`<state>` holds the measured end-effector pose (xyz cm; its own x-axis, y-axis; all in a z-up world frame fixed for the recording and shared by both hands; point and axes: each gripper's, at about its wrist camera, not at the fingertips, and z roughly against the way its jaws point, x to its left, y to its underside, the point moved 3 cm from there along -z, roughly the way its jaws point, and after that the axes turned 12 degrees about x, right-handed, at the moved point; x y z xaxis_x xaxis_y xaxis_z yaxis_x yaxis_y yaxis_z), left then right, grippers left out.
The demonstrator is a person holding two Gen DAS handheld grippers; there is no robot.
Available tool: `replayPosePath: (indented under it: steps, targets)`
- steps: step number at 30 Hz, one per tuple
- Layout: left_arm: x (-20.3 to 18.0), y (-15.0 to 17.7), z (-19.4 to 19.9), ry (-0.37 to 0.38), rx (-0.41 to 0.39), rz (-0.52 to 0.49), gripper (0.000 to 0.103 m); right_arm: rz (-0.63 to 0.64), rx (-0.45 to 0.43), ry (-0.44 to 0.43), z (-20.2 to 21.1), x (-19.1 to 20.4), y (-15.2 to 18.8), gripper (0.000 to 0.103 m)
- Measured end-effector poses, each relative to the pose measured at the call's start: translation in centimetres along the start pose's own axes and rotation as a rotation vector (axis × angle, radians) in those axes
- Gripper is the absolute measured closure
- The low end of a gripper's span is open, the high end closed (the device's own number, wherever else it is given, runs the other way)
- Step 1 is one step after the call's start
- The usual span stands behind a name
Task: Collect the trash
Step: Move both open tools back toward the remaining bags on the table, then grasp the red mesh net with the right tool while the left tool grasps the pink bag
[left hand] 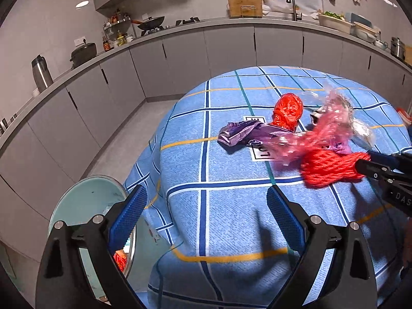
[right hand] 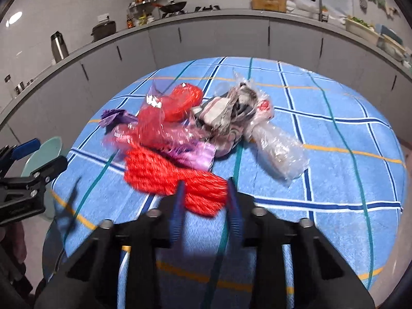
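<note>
My right gripper is shut on a red net bag at the near side of a trash pile on the blue checked tablecloth; a pink clear film trails from the net. In the left wrist view that net hangs from the right gripper just above the cloth. Behind it lie a red net ball, a purple bag and clear plastic bags with crumpled paper. My left gripper stands open and holds nothing, over the table's left edge.
A pale green round bin lid stands on the floor left of the table, with something red in the bin's opening. Grey cabinets and a counter with a wok, a kettle and a sink tap curve behind.
</note>
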<state>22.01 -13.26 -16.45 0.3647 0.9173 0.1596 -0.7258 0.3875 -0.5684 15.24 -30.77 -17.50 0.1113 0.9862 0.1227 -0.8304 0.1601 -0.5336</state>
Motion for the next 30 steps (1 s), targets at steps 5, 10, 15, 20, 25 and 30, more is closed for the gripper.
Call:
replayPosePath:
  steps: [5, 10, 15, 20, 25, 30]
  targets:
    - [-0.5, -0.2, 0.1, 0.009, -0.003, -0.006, 0.010, 0.015, -0.007, -0.015, 1.4, -0.1, 1.2, 0.092]
    - [-1.4, -0.7, 0.4, 0.020, -0.013, -0.018, 0.010, -0.011, -0.067, 0.016, 4.7, -0.6, 2.5, 0.093]
    - [-3.4, -1.5, 0.6, 0.048, -0.028, -0.046, 0.010, -0.070, -0.061, 0.062, 5.5, -2.3, 3.3, 0.093]
    - [-6.1, -2.1, 0.5, 0.063, -0.042, -0.108, 0.010, -0.130, -0.052, 0.089, 5.5, -4.3, 4.5, 0.093]
    - [-8.4, -2.6, 0.0, 0.136, -0.023, -0.121, 0.010, -0.172, -0.044, 0.137, 5.8, -6.1, 5.3, 0.092]
    - [-11.4, -2.8, -0.2, 0.165, -0.024, -0.181, 0.010, -0.161, -0.047, 0.152, 6.1, -6.4, 5.9, 0.092]
